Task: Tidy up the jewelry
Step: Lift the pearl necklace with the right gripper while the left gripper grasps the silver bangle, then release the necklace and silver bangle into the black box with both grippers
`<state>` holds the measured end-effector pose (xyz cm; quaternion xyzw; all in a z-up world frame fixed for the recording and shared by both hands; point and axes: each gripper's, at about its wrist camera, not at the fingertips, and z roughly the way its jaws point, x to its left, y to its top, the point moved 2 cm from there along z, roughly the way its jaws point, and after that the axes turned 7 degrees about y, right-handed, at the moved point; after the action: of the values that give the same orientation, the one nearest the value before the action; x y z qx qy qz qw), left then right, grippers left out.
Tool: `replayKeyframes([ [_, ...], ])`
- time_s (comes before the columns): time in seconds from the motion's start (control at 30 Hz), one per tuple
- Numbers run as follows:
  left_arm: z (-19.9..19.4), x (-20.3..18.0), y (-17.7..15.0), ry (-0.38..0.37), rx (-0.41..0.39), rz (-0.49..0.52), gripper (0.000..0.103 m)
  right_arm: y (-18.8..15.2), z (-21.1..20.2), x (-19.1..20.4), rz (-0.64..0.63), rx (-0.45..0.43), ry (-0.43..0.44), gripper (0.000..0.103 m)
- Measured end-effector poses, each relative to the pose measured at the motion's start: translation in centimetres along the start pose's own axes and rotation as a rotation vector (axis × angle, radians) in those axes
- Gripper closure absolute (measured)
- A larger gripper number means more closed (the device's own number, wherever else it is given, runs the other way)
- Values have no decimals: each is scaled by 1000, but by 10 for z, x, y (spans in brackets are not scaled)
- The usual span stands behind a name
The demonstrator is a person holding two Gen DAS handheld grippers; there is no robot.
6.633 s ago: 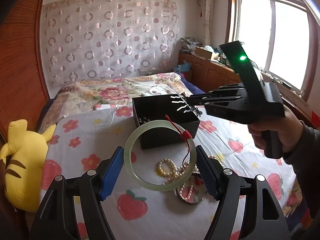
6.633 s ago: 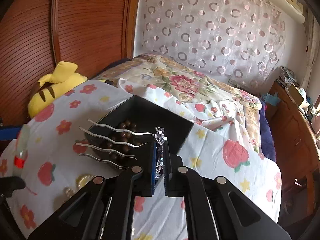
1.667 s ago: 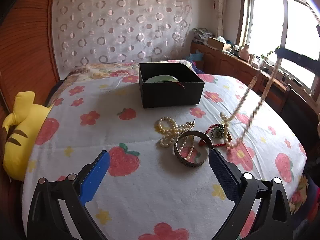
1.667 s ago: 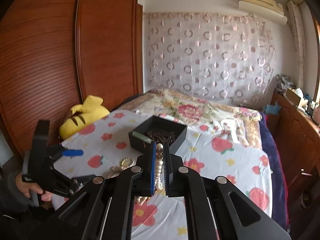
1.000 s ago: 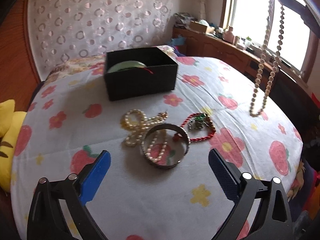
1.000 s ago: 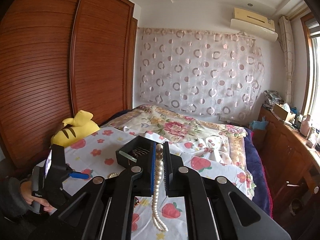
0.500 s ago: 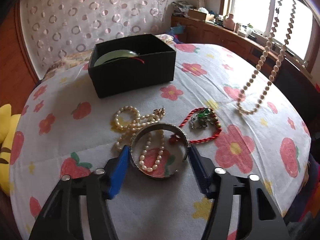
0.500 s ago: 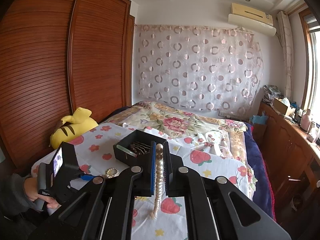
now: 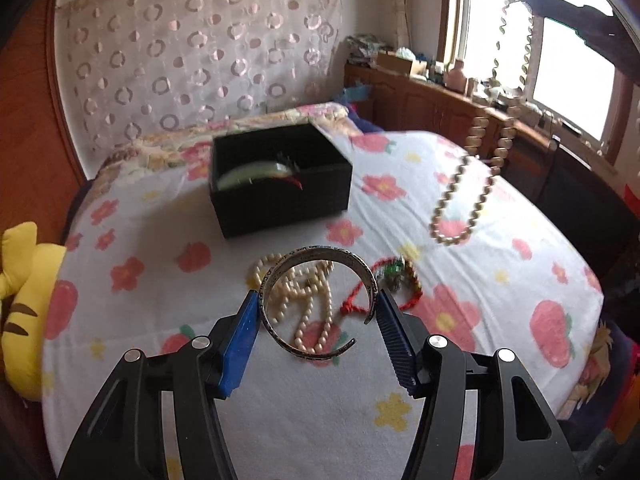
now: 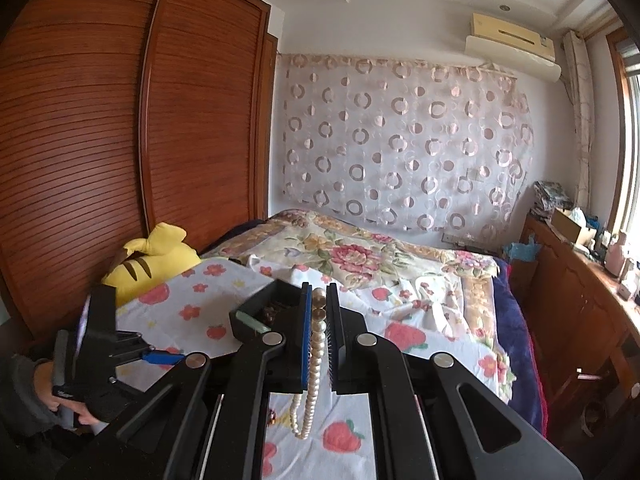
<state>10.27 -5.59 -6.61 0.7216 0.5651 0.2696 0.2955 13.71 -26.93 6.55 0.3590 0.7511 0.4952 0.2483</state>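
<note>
- At far left of the left wrist view, a yellow plush (image 9: 22, 304) is lying against the wooden wall, at the edge of the sheet (image 9: 168, 360) printed with strawberries and flowers.
- Toward the middle, a black box (image 9: 280, 204) is sitting on the sheet, with a pale green bangle (image 9: 244, 172) leaning inside it and a bit of red cord beside the bangle.
- Nearer the camera, the left gripper (image 9: 316, 312) is gripping a silver cuff (image 9: 318, 304) — its blue pads are pressing the cuff's two sides, and the cuff's gap is facing lower right.
- Seen through and behind the cuff, a heap of pearls (image 9: 304, 300) is lying on the sheet; just to its right, a red cord bracelet (image 9: 390, 284) with a green charm is lying beside it.
- Further right, a bead necklace (image 9: 460, 204) is hanging in the air over the sheet, dangling from the dark gripper in the top right corner.
- At left in the right wrist view, the left gripper's body is showing in a sleeved hand (image 10: 60, 400), with the plush above it.
- At the middle, the right gripper (image 10: 319, 312) is nearly closed on the necklace — the strand is passing between its pads and hanging below them.
- Just behind its tips, the box is showing the bangle's green edge.
- At right, a wooden cabinet (image 10: 576, 300) is running along the wall beneath the window.
</note>
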Motion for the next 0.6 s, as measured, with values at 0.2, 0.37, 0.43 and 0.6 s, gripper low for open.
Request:
replayKeyframes([
  [0.2,-13,11,17,18,-49,-17,47,28,23,-1,-12,-5,9,95],
  [0.37,-16,22,28,31,-70,-35,47,53,48,0,-27,2,3,95],
  [0.43,-17,25,30,36,-76,-39,47,64,55,-1,-28,3,0,95],
  [0.6,-17,32,39,44,-87,-46,47,85,77,2,-38,-1,-5,95],
])
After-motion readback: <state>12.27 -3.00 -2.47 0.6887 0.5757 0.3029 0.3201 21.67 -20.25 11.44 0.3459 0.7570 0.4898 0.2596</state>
